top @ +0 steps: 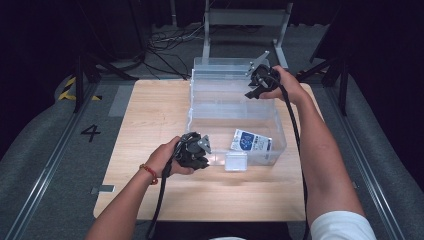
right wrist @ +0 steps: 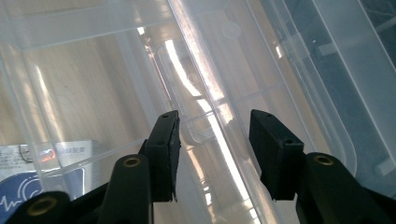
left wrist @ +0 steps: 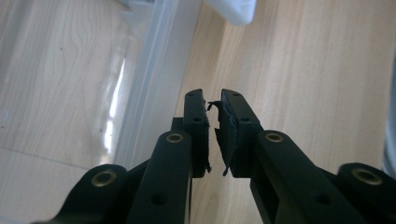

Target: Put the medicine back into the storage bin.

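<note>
Working at a pale wooden table point(top: 150, 115) with rounded corners, you stand at its near edge, both forearms coming in from below. Grey carpeted floor surrounds the table, with a painted numeral 4 point(top: 90, 132) to your left, a metal rail point(top: 45, 170) running along the floor and yellow-black hazard tape point(top: 67, 89) near a dark stand. Behind the table, cables point(top: 170, 42) lie tangled on the floor in front of a grey metal frame point(top: 247, 20), and black curtains close off the room.

A clear plastic storage box point(top: 200, 117) sits on the right half of the table, its lid point(top: 220, 67) swung open behind it. Inside, against the front wall, lies a white and blue packet point(top: 251, 142).

Your left gripper point(top: 196, 150) rests low beside the box's near left corner. Its jaws stand almost together with only a thin gap, and nothing is between them; in the left gripper view the box wall point(left wrist: 154, 70) runs just beside them over bare wood.

Your right gripper point(top: 257, 85) is at the back right of the box, by the lid. Its jaws are partly apart and straddle the clear rim point(right wrist: 210, 107) there; the pads do not press on it as far as you can see.
</note>
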`<action>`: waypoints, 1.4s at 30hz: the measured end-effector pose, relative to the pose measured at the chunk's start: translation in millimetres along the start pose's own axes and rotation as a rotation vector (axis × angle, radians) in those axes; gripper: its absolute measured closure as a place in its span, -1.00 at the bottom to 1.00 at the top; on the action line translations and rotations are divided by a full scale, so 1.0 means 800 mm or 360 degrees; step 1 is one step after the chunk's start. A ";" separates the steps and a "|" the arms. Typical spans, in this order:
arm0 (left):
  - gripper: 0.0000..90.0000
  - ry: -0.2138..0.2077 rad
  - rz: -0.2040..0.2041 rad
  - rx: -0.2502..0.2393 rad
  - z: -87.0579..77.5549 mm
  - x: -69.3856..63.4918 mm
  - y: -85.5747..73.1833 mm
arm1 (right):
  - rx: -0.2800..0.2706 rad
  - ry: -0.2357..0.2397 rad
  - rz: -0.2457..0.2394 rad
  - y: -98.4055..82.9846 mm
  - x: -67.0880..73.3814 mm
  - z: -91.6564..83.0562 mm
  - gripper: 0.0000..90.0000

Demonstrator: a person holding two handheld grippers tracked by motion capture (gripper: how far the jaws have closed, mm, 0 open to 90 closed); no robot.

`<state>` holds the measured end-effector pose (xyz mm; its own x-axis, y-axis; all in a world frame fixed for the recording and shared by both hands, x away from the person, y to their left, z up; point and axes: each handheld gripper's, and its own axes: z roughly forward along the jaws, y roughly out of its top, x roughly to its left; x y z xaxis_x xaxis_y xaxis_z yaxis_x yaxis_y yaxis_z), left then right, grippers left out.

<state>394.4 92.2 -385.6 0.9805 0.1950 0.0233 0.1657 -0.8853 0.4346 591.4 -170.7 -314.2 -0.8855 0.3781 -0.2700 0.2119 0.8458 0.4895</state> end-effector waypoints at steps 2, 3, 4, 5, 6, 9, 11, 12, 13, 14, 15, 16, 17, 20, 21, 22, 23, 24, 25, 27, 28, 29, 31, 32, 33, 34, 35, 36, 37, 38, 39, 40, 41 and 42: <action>0.64 0.0020 -0.0008 -0.0064 -0.009 -0.002 -0.001 | -0.0011 -0.0004 0.0011 0.000 -0.002 -0.001 0.39; 0.57 0.0028 -0.0005 -0.0097 -0.013 -0.003 -0.001 | -0.0006 -0.0005 0.0011 -0.001 -0.004 -0.001 0.44; 0.50 0.0061 -0.0031 -0.0122 -0.018 -0.004 -0.002 | -0.0004 -0.0007 0.0009 -0.001 -0.004 -0.001 0.48; 0.41 0.0090 -0.0044 -0.0145 -0.023 -0.002 -0.002 | -0.0001 -0.0008 0.0006 -0.001 -0.004 -0.002 0.53; 0.36 0.0090 -0.0056 -0.0187 -0.028 -0.001 -0.003 | 0.0006 -0.0008 -0.0003 0.000 -0.004 -0.002 0.57; 0.27 0.0123 -0.0098 -0.0276 -0.039 0.004 -0.004 | 0.0018 -0.0015 -0.0021 0.000 -0.004 -0.004 0.71; 0.19 0.0191 -0.0123 -0.0260 -0.040 0.007 -0.003 | 0.0014 0.0004 -0.0028 0.000 -0.004 -0.005 0.72; 0.18 0.0160 -0.0112 -0.0276 -0.040 0.010 -0.003 | 0.0014 0.0001 -0.0027 0.000 -0.003 -0.005 0.72; 0.19 0.0145 -0.0091 -0.0252 -0.038 0.013 -0.002 | 0.0017 -0.0007 -0.0028 0.000 -0.003 -0.005 0.73; 0.18 0.0186 -0.0092 -0.0204 -0.033 0.014 0.000 | 0.0017 -0.0009 -0.0029 0.000 -0.002 -0.005 0.73; 0.17 0.0176 -0.0090 -0.0187 -0.030 0.015 0.000 | 0.0018 -0.0014 -0.0032 0.000 -0.002 -0.005 0.73; 0.18 0.0144 -0.0085 -0.0181 -0.026 0.016 0.001 | 0.0018 -0.0014 -0.0032 0.000 -0.002 -0.005 0.74; 0.19 0.0143 -0.0074 -0.0163 -0.022 0.019 0.001 | 0.0014 -0.0013 -0.0034 0.000 -0.001 -0.005 0.74; 0.29 0.0135 -0.0080 -0.0119 -0.011 0.023 0.002 | 0.0007 -0.0013 -0.0036 -0.001 -0.001 -0.005 0.75; 0.34 0.0129 -0.0084 -0.0111 -0.009 0.024 0.002 | 0.0005 -0.0017 -0.0037 -0.001 -0.001 -0.005 0.75; 0.37 0.0134 -0.0094 -0.0098 -0.005 0.025 0.002 | 0.0004 -0.0014 -0.0040 -0.001 -0.001 -0.005 0.77; 0.43 0.0136 -0.0095 -0.0083 -0.002 0.026 0.002 | -0.0007 -0.0017 -0.0047 -0.002 0.000 -0.004 0.78; 0.48 0.0121 -0.0091 -0.0074 0.001 0.027 0.002 | -0.0014 -0.0024 -0.0053 -0.002 0.001 -0.004 0.78; 0.55 0.0106 -0.0087 -0.0069 0.003 0.027 0.002 | -0.0014 -0.0022 -0.0045 -0.003 0.000 -0.004 0.78; 0.70 0.0089 -0.0068 -0.0047 0.007 0.027 0.002 | -0.0018 -0.0014 -0.0039 -0.003 -0.001 -0.004 0.78; 0.72 0.0094 -0.0056 -0.0035 0.009 0.028 0.003 | -0.0020 -0.0015 -0.0033 -0.003 -0.001 -0.004 0.78; 0.72 0.0089 -0.0068 -0.0042 0.010 0.028 0.002 | -0.0020 -0.0011 -0.0025 -0.003 -0.001 -0.004 0.78; 0.73 0.0072 -0.0082 -0.0058 0.010 0.030 0.000 | -0.0026 -0.0007 -0.0016 -0.004 -0.001 -0.004 0.78; 0.73 0.0069 -0.0084 -0.0064 0.011 0.030 0.000 | -0.0030 -0.0006 -0.0012 -0.004 -0.001 -0.004 0.78; 0.73 0.0070 -0.0085 -0.0074 0.012 0.030 -0.001 | -0.0036 -0.0010 -0.0006 -0.004 -0.001 -0.003 0.78; 0.73 0.0073 -0.0080 -0.0073 0.012 0.029 -0.001 | -0.0039 -0.0014 -0.0007 -0.005 0.000 -0.004 0.78; 0.73 0.0078 -0.0077 -0.0075 0.012 0.029 -0.001 | -0.0045 -0.0014 -0.0006 -0.005 0.000 -0.003 0.78; 0.72 0.0075 -0.0072 -0.0075 0.013 0.029 -0.001 | -0.0046 -0.0013 -0.0004 -0.005 0.000 -0.003 0.78; 0.72 0.0078 -0.0084 -0.0071 0.014 0.028 -0.001 | -0.0047 -0.0003 -0.0001 -0.006 -0.001 -0.004 0.79; 0.72 0.0078 -0.0084 -0.0071 0.014 0.028 -0.001 | -0.0047 -0.0003 -0.0001 -0.006 -0.001 -0.004 0.79; 0.72 0.0078 -0.0076 -0.0071 0.015 0.029 -0.001 | -0.0046 -0.0002 -0.0002 -0.005 -0.001 -0.004 0.79; 0.72 0.0070 -0.0067 -0.0068 0.016 0.030 -0.001 | -0.0044 -0.0001 -0.0003 -0.005 0.000 -0.003 0.80; 0.71 0.0078 -0.0063 -0.0070 0.016 0.029 -0.001 | -0.0038 -0.0004 -0.0013 -0.004 0.000 -0.003 0.81; 0.71 0.0086 -0.0054 -0.0078 0.016 0.028 -0.002 | -0.0036 -0.0008 -0.0014 -0.004 0.001 -0.003 0.81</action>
<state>417.2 92.3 -397.1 0.9671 0.2482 0.0557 0.1921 -0.8562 0.4795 589.3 -174.1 -313.7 -0.8851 0.3728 -0.2787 0.1947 0.8404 0.5057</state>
